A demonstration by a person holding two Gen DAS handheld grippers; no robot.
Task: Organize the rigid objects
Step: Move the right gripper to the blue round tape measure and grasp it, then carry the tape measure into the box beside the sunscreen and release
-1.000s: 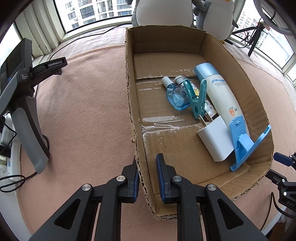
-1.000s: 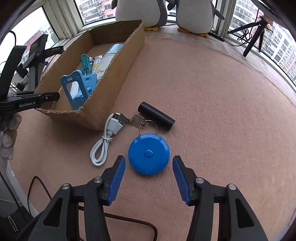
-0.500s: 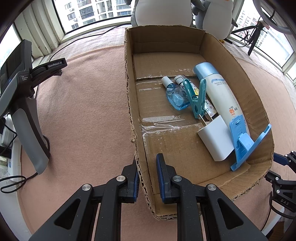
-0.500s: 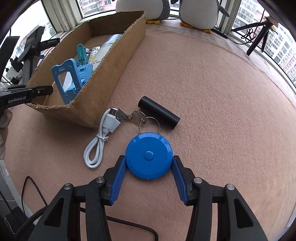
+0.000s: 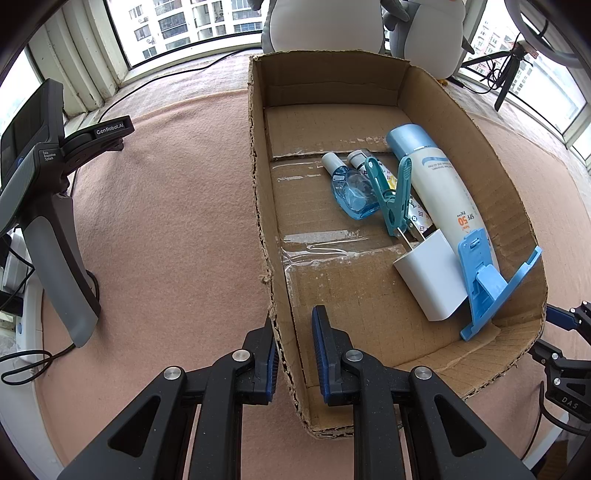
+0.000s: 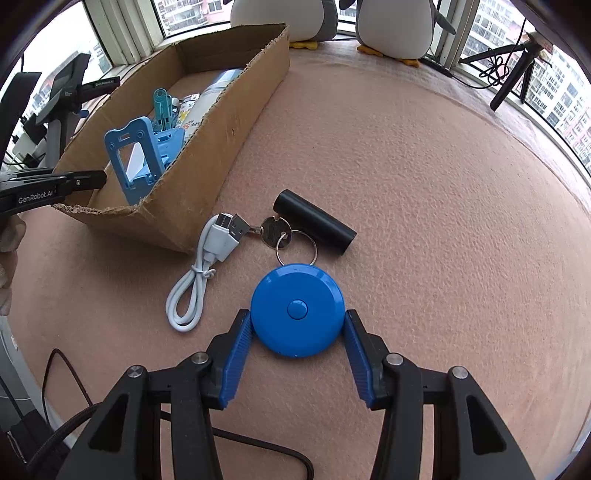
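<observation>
A cardboard box (image 5: 266, 206) lies on the pink cloth. My left gripper (image 5: 293, 328) is shut on its near left wall. Inside lie a white sunscreen bottle (image 5: 439, 188), a blue glass bottle (image 5: 351, 192), a teal clip (image 5: 391, 199), a white cup (image 5: 432, 277) and a blue phone stand (image 5: 487, 284). In the right wrist view my right gripper (image 6: 297, 325) is shut on a round blue tape measure (image 6: 297, 310), one finger on each side. A key on a ring (image 6: 273, 230), a black cylinder (image 6: 314, 221) and a white USB cable (image 6: 199, 277) lie beside the box (image 6: 207, 147).
A spare grey-handled gripper on a stand (image 5: 48, 206) stands left of the box. Two plush penguins (image 6: 391, 26) sit at the far windows. A black tripod (image 6: 513, 74) stands at the far right. Dark cables (image 6: 66, 406) trail at the near left edge.
My right gripper moved forward around the blue tape measure and closed on it. My left gripper stays clamped on the box wall.
</observation>
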